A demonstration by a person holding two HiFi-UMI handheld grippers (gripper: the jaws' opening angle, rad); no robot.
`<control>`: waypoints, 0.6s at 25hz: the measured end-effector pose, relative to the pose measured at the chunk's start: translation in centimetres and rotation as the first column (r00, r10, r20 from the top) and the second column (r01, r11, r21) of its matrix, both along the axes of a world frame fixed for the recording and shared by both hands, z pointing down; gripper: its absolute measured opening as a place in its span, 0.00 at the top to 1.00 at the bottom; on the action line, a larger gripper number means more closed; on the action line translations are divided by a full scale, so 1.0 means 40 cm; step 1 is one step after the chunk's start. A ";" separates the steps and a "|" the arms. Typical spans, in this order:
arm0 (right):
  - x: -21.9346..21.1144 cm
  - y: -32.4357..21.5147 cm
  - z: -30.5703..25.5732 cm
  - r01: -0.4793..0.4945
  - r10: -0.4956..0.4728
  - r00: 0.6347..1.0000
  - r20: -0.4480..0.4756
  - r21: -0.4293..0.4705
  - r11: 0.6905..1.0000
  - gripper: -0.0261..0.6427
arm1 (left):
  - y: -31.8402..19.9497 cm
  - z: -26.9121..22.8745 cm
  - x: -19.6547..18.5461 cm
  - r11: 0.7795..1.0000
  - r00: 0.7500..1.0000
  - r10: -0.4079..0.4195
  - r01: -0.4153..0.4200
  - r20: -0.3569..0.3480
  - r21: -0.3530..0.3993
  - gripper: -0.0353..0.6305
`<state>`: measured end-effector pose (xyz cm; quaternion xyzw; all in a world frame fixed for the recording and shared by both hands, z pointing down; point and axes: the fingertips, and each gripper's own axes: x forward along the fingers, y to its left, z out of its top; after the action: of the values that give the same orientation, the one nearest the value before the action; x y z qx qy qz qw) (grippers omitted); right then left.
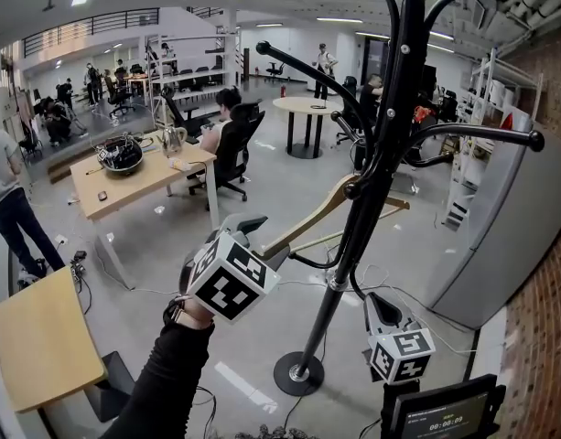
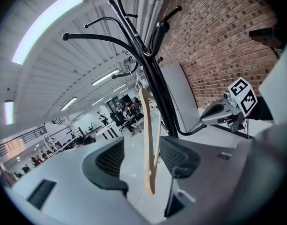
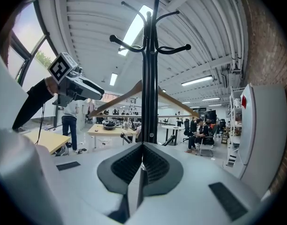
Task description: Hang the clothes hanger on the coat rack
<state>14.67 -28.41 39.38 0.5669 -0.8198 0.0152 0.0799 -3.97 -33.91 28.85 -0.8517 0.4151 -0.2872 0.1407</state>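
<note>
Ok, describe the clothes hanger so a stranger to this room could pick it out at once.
Find the tall black coat rack standing mid-room in the open office. About halfway up it, below the curved black hooks, is the clothes hanger. It is the only pale wooden thing there: two sloping arms with a thin crossbar beneath.

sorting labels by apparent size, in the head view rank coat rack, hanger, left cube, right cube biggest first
1. coat rack
2. hanger, long but thin and partly hidden
3. left cube
4. right cube
The left cube looks nearer the camera, so the two may really match.
</note>
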 end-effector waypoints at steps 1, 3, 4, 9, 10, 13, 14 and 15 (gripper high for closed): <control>-0.001 0.002 0.000 0.000 0.000 1.000 0.000 0.002 1.000 0.95 | 0.005 0.001 -0.003 1.000 1.000 -0.001 0.001 -0.003 0.000 0.61; -0.010 0.006 -0.003 0.000 0.000 1.000 -0.001 0.007 1.000 0.95 | 0.015 0.006 -0.015 1.000 1.000 -0.005 0.004 -0.009 -0.003 0.61; -0.016 0.007 -0.006 0.001 -0.001 1.000 -0.002 0.008 1.000 0.95 | 0.018 0.009 -0.023 1.000 1.000 -0.006 0.006 -0.012 -0.008 0.61; -0.046 0.009 -0.017 -0.002 0.003 1.000 -0.008 0.010 1.000 0.95 | 0.028 0.046 -0.064 0.999 1.000 -0.018 0.017 -0.022 -0.042 0.61; -0.056 0.017 -0.016 -0.004 0.004 1.000 -0.009 0.010 1.000 0.95 | 0.039 0.057 -0.073 0.999 0.999 -0.017 0.015 -0.027 -0.049 0.61; -0.083 0.045 -0.011 -0.009 0.009 1.000 -0.012 0.011 1.000 0.95 | 0.077 0.090 -0.096 0.998 0.998 0.001 -0.005 -0.057 -0.064 0.61; -0.088 0.051 -0.011 -0.011 0.011 1.000 -0.012 0.011 1.000 0.95 | 0.085 0.098 -0.099 0.998 0.997 0.009 -0.014 -0.071 -0.068 0.61; -0.091 0.054 -0.011 -0.012 0.013 1.000 -0.011 0.012 1.000 0.95 | 0.093 0.104 -0.098 0.997 0.996 0.016 -0.022 -0.086 -0.071 0.61</control>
<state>11.04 -26.24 38.92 0.5725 -0.8158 0.0075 0.0811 -7.89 -30.20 33.01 -0.8717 0.4018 -0.2641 0.0947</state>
